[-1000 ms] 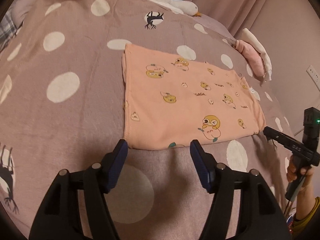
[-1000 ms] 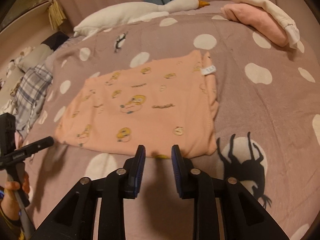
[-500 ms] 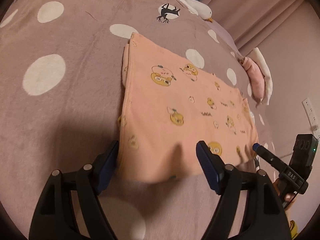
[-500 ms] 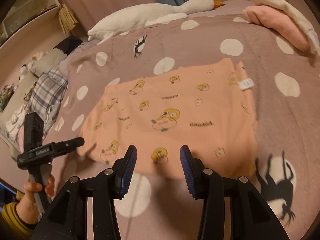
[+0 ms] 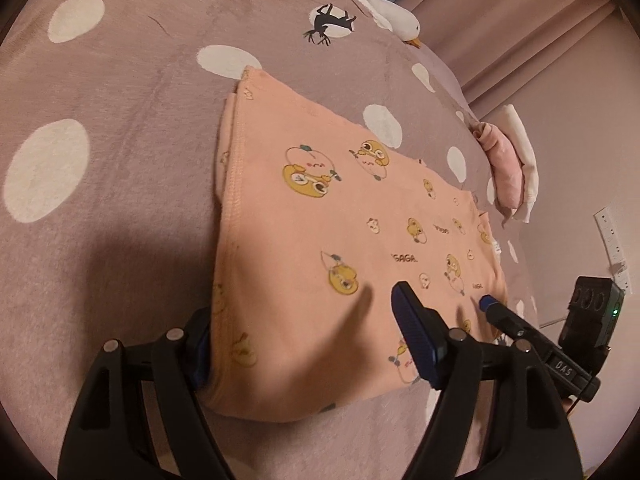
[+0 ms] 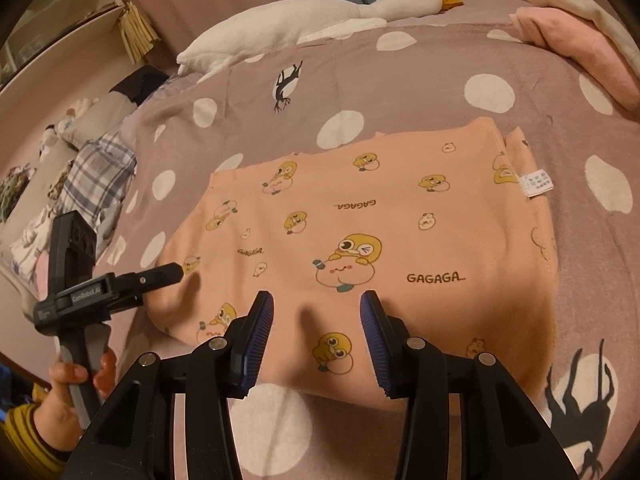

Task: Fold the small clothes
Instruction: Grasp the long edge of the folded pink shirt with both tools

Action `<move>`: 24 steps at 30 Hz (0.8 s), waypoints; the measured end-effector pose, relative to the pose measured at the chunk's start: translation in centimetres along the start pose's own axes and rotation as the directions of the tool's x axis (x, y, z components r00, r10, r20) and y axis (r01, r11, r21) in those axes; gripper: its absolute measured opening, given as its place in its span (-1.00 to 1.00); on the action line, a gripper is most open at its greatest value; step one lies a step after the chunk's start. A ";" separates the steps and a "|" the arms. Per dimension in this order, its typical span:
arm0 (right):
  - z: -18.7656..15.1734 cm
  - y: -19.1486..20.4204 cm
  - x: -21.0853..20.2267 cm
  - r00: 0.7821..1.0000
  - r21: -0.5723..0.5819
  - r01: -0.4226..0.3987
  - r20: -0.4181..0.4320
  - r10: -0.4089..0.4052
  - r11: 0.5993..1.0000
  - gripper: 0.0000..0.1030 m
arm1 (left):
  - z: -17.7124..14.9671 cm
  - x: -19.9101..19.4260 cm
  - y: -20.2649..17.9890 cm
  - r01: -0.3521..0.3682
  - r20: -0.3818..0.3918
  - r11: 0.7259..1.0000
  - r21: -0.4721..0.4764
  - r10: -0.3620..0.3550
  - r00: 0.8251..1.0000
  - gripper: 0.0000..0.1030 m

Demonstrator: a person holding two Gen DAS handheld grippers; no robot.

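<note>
1. The peach shirt (image 6: 392, 240) with yellow duck pictures lies flat on the purple blanket (image 5: 120, 92) with white dots. It is already folded into a neat block, with its long sides running left to right.

2. The shirt looks soft, thin and light. It will bend and flop when lifted. It will not break. It may slide a little on the fuzzy blanket, and the layers may slip apart if only the top one is pinched.

3. The left gripper (image 5: 304, 344) is at the near left corner of the shirt. Its jaws stand wide apart. One finger is beside the left edge and the other is over the cloth. It holds nothing yet.

4. The right gripper (image 6: 316, 336) is at the near edge, more to the right. Its jaws are partly apart, with the near hem between them. The pads do not press the cloth, so it is let go too.

5. A good place to grab looks like the near edge, one gripper close to each near corner. Pinching all the layers together should keep the block tidy.

6. A white tag (image 6: 536, 182) sticks out on the far right side. A white goose toy (image 6: 320, 12) and a pink folded pile (image 6: 576, 52) lie far back, well away from the shirt.
</note>
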State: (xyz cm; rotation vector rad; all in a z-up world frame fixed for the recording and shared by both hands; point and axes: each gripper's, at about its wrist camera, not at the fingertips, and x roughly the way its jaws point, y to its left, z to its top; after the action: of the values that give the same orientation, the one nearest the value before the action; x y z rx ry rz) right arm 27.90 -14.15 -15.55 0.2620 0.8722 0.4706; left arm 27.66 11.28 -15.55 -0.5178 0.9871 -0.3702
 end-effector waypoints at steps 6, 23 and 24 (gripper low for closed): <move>1.0 -0.1 1.2 1.000 0.020 0.001 0.001 -0.001 1.000 -0.13 | 1.1 1.7 -1.2 0.061 -0.034 0.998 0.006 -0.061 0.998 0.47; 5.4 3.8 7.2 0.992 -0.069 0.126 0.004 -0.126 0.990 -0.57 | 1.3 2.7 -2.0 -0.087 -0.046 0.994 0.059 0.089 0.995 -0.51; 5.6 3.9 7.9 0.989 -0.073 0.146 -0.006 -0.147 0.987 -0.61 | 1.3 2.8 -2.1 -0.094 -0.048 0.994 0.063 0.097 0.994 -0.51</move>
State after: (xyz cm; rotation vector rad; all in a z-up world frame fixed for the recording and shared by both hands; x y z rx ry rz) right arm 35.59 -7.02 -15.80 0.1279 0.8773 0.3661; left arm 30.06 8.46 -15.66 -0.4064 1.0427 -0.3281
